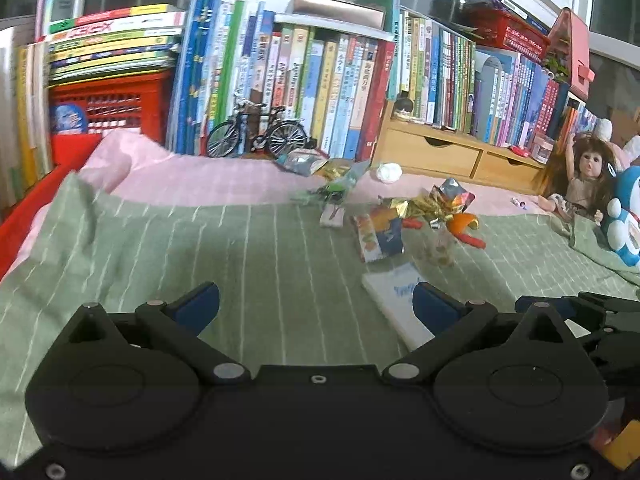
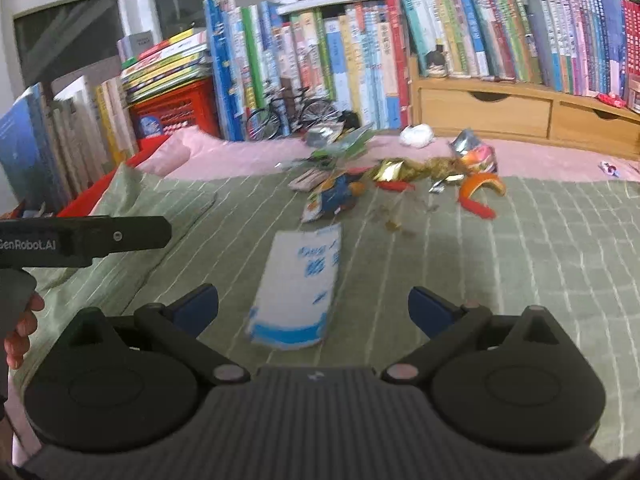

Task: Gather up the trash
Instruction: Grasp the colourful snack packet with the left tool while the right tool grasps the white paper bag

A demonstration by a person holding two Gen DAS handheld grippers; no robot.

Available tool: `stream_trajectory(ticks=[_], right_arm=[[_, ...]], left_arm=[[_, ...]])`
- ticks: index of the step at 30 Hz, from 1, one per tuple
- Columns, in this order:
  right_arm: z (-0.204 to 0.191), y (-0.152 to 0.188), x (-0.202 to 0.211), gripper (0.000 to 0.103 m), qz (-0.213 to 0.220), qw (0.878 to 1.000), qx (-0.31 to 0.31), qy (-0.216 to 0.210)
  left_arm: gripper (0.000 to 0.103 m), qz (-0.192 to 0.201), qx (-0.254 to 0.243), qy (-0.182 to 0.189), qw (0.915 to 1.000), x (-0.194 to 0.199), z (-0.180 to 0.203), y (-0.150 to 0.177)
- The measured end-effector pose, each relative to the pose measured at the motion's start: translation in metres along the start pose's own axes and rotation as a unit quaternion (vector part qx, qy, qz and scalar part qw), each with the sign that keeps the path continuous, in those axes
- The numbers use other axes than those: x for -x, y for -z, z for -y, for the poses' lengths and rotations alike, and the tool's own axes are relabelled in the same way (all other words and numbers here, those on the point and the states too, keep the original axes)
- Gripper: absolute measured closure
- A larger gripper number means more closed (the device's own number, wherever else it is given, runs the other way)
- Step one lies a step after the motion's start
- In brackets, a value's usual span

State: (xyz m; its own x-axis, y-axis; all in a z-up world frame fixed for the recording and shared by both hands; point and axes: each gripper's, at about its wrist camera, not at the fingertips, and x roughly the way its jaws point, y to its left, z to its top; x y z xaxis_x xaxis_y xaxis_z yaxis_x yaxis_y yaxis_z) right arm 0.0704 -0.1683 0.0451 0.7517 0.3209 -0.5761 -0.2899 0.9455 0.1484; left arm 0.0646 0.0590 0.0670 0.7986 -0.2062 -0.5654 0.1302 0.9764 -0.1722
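mostly crinkled, colourful wrappers (image 2: 400,172)

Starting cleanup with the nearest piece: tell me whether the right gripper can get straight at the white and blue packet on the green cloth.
Probably yes. The right gripper is open, and the white and blue packet lies flat straight ahead between its fingers with nothing over it. The other trash sits farther back.

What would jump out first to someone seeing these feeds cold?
The litter heap mid-bed: foil wrappers, orange peel and a crumpled white wad near the pink sheet. Nearer, a white-and-blue packet lies ahead of the open right gripper. Behind everything runs a wall of bright books.
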Motion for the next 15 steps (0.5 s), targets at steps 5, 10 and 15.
stream_trajectory(ticks=[5, 10, 15], right_arm=[[0.021, -0.018, -0.009, 0.000, 0.008, 1.000, -0.003, 0.018], [0.014, -0.019, -0.015, 0.000, 0.003, 1.000, 0.023, -0.017], [-0.001, -0.006, -0.024, 0.000, -0.010, 0.998, 0.032, -0.048]], left_arm=[[0.000, -0.004, -0.006, 0.030, 0.9995, -0.032, 0.010, -0.023], [0.002, -0.009, -0.011, 0.070, 0.9974, -0.069, 0.025, -0.046], [0.014, -0.030, -0.028, 0.084, 0.9956, -0.110, 0.043, -0.057]])
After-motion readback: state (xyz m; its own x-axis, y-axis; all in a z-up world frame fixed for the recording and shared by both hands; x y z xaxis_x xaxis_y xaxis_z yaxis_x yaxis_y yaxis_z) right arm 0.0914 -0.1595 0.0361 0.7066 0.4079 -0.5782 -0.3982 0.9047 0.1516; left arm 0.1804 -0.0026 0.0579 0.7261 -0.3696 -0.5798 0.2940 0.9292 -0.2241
